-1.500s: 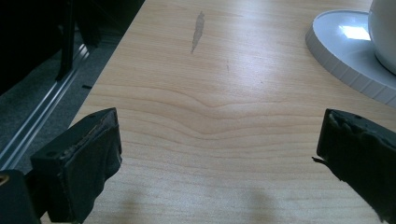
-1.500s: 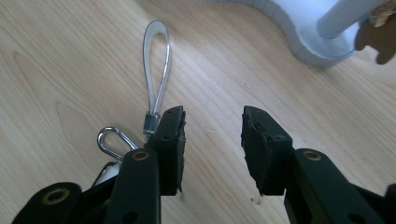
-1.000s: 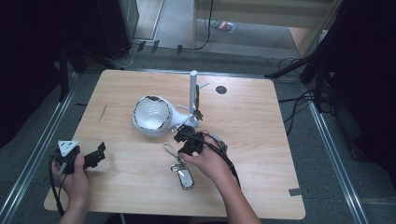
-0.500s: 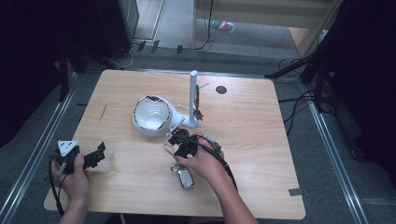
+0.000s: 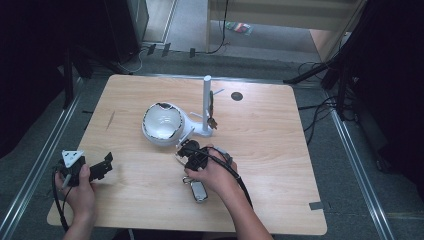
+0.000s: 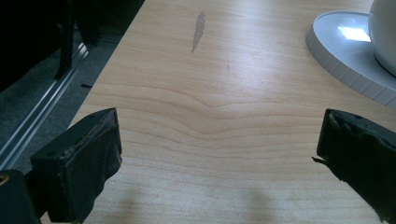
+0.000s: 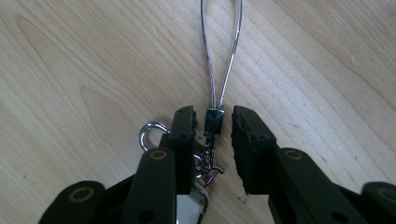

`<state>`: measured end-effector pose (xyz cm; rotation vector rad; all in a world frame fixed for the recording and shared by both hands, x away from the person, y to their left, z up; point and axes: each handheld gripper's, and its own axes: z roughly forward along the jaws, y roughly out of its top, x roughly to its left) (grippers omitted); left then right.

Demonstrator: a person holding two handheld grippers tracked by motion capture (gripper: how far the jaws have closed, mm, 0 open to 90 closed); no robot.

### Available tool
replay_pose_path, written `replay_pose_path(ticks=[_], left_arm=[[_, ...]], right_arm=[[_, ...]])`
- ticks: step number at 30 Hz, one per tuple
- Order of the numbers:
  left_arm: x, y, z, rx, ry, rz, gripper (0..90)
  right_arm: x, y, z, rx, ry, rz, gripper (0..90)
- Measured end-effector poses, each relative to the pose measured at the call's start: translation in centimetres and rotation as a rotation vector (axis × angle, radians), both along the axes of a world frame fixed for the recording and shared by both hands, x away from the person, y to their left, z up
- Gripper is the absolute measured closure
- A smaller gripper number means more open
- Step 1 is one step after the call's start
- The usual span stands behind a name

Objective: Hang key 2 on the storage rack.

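My right gripper has just been narrowing its jaws around the key ring mid-table, not yet pinching, while my left gripper gapes wide, idle.

Key fob with wire loop; flat on table.

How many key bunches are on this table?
2. One key bunch hangs from the white stand; the other, the fob bunch, lies on the table by the right hand, which may hide more.
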<state>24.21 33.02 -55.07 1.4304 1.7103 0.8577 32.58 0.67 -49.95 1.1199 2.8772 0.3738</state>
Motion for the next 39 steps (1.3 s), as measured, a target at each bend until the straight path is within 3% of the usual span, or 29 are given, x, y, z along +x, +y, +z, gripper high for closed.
replay_pose_path(ticks=[18, 28, 39], left_arm=[[0.0, 0.0, 0.0, -0.003, 0.0, 0.001, 0.1], [0.0, 0.0, 0.0, 0.001, -0.001, 0.001, 0.1], [0.0, 0.0, 0.0, 0.002, -0.001, 0.001, 0.1]], right_arm=[[-0.3, 0.7, -0.9, -0.064, -0.031, 0.007, 83.2], [-0.7, 0.1, -0.6, -0.037, -0.067, -0.008, 83.4], [-1.4, -1.2, 0.9, 0.023, -0.171, -0.025, 83.6]])
